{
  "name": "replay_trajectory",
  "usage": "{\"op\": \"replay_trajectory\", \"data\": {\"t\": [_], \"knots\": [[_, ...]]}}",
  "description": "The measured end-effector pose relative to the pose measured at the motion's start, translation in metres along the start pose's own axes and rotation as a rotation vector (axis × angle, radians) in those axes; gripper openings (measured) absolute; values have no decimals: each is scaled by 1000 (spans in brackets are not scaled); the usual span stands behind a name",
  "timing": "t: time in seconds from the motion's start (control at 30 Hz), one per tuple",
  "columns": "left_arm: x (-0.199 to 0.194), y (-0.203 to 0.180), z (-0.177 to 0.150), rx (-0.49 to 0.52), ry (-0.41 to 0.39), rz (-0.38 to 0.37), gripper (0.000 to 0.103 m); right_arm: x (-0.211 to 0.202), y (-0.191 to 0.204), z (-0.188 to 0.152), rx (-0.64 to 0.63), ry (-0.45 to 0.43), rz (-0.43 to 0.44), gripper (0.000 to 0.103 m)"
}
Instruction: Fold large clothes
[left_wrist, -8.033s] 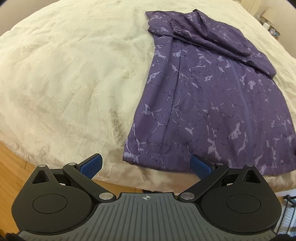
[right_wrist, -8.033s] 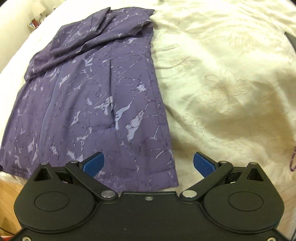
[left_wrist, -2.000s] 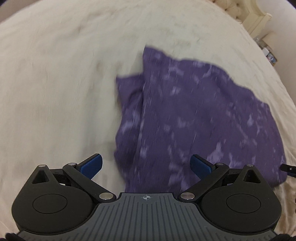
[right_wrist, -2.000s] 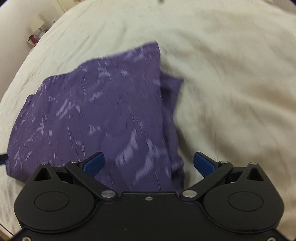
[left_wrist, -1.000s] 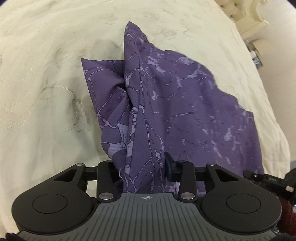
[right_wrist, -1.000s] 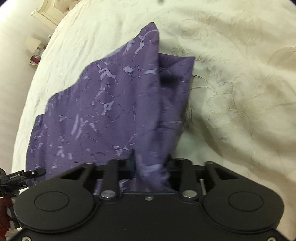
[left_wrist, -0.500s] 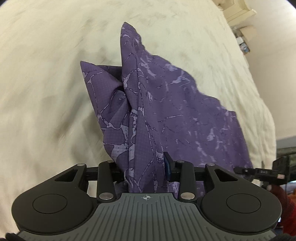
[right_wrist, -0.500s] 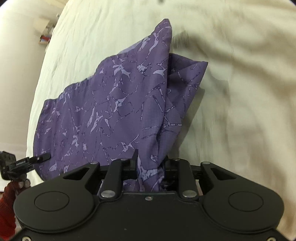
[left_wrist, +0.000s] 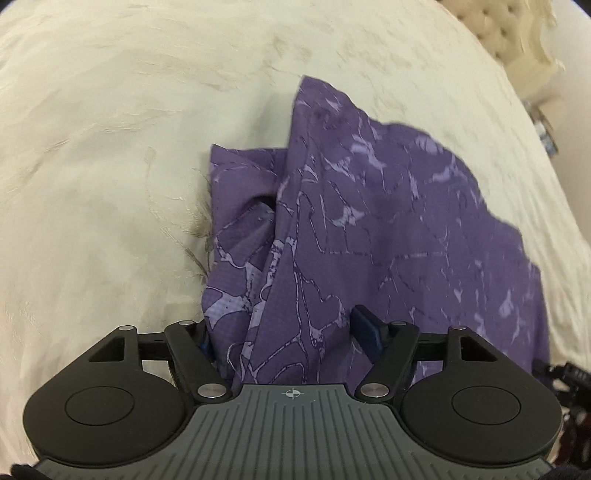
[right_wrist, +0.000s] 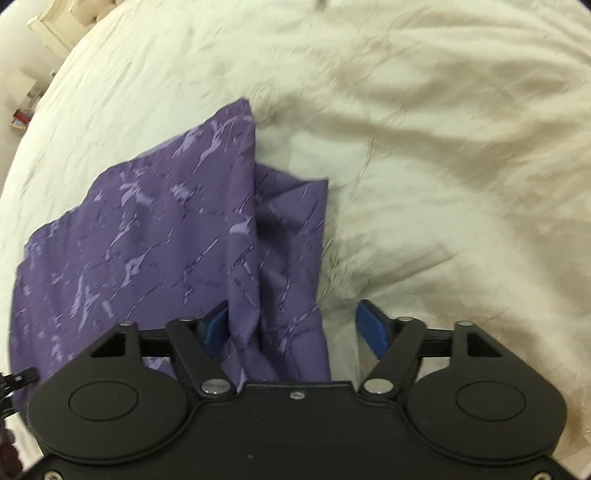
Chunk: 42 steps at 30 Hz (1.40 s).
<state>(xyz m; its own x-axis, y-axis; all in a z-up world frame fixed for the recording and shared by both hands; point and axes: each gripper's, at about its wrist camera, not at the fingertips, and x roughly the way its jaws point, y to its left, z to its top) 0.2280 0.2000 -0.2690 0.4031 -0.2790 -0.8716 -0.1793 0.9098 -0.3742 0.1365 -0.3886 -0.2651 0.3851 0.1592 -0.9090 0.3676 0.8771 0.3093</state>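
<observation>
A purple garment (left_wrist: 388, 221) with a pale marbled print lies folded over on the cream bedspread (left_wrist: 110, 147). In the left wrist view my left gripper (left_wrist: 284, 330) is opening, its blue pads apart; a fold of the cloth still lies loosely between them at the garment's left edge. In the right wrist view the same purple garment (right_wrist: 166, 240) fills the left half. My right gripper (right_wrist: 295, 325) is opening too, with the garment's right edge draped between its pads and a gap to the right pad.
The cream bedspread (right_wrist: 443, 166) stretches in every direction around the garment. A cream tufted headboard (left_wrist: 517, 33) and some small items stand beyond the bed's far corner. The other gripper's tip (right_wrist: 14, 378) shows at the frame's edge.
Both grippers were shut on bunched corners of the garment half a second ago; now both have spread their pads and let the cloth go. Both hands moved across the bed with the fold.
</observation>
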Motion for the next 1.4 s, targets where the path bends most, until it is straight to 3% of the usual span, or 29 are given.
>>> {"op": "replay_trajectory", "data": {"t": [0.17,0.27,0.37,0.5,0.7,0.87,1.1,1.4], "knots": [[-47,-6,-7,46,-143,73,71,-17,11,-6,-19,-76,13,79],[-77,-26,-13,132,-223,112,77,-26,10,-5,-12,-112,33,89],[-89,-54,-19,226,-250,103,77,-33,7,-8,-14,-137,24,89],[-85,-96,-34,376,-212,52,77,-35,10,-12,-22,-151,-1,90],[-44,-149,-66,629,-95,-8,77,-41,17,-15,-78,-168,-11,92],[-15,-154,-91,783,-38,54,77,-46,20,-18,-108,-165,-2,93],[17,-152,-60,695,-72,133,88,-46,21,-22,-102,-142,-11,93],[33,-147,-46,635,-43,111,103,-40,15,-26,-58,-73,29,101]]}}
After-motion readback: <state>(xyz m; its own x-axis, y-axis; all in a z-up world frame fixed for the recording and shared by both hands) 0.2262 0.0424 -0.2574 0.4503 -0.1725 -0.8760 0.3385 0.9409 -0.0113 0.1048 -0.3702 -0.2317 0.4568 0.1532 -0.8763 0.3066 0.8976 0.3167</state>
